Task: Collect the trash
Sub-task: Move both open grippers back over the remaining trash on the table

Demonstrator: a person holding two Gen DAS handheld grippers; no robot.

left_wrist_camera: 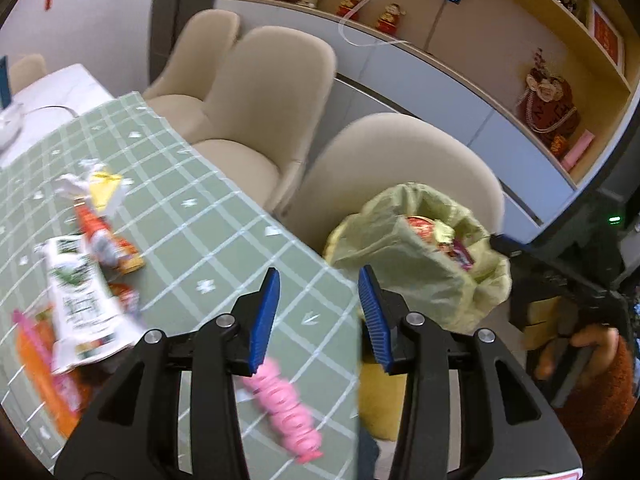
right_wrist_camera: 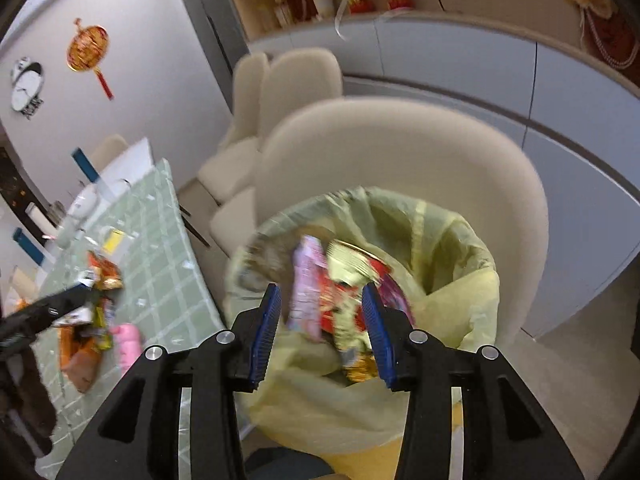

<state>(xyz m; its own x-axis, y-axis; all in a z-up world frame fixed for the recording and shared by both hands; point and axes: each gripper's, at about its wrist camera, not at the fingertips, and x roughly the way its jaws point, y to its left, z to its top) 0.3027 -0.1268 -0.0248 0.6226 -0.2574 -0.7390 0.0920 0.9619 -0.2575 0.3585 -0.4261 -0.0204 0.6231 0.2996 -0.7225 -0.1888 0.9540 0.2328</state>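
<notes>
Chairs (left_wrist_camera: pixel 276 92) in cream upholstery stood along the far edge of the table (left_wrist_camera: pixel 208 216), which wore a pale green checked cloth, and the nearest chair backed directly onto the trash bin (right_wrist_camera: pixel 452 280), a yellow bin lined with a thin yellow-green bag whose rim was folded loosely over the top. Inside the bin lay a heap of bright wrappers (right_wrist_camera: pixel 340 296), pink, red and gold, blurred in the right wrist view. On the tablecloth, well apart from the bin, more litter waited: a long white packet with green print (left_wrist_camera: pixel 80 304) lay over an orange wrapper (left_wrist_camera: pixel 40 364), a red and white wrapper (left_wrist_camera: pixel 100 236) sat just beyond it, a crumpled yellow and white scrap (left_wrist_camera: pixel 96 188) lay farther back, and a pink twisted wrapper (left_wrist_camera: pixel 284 400) rested close to the near edge. The left gripper (left_wrist_camera: pixel 318 312) hovered over the table corner with its blue pads parted and nothing between them, the pink wrapper showing just below its left finger. The right gripper (right_wrist_camera: pixel 322 324) hung above the bin's mouth, jaws spread and pressing on nothing, with the wrappers in the bin showing through the gap. A hand (left_wrist_camera: pixel 588 352) in an orange sleeve gripped the right tool's handle at the edge of the left wrist view.
</notes>
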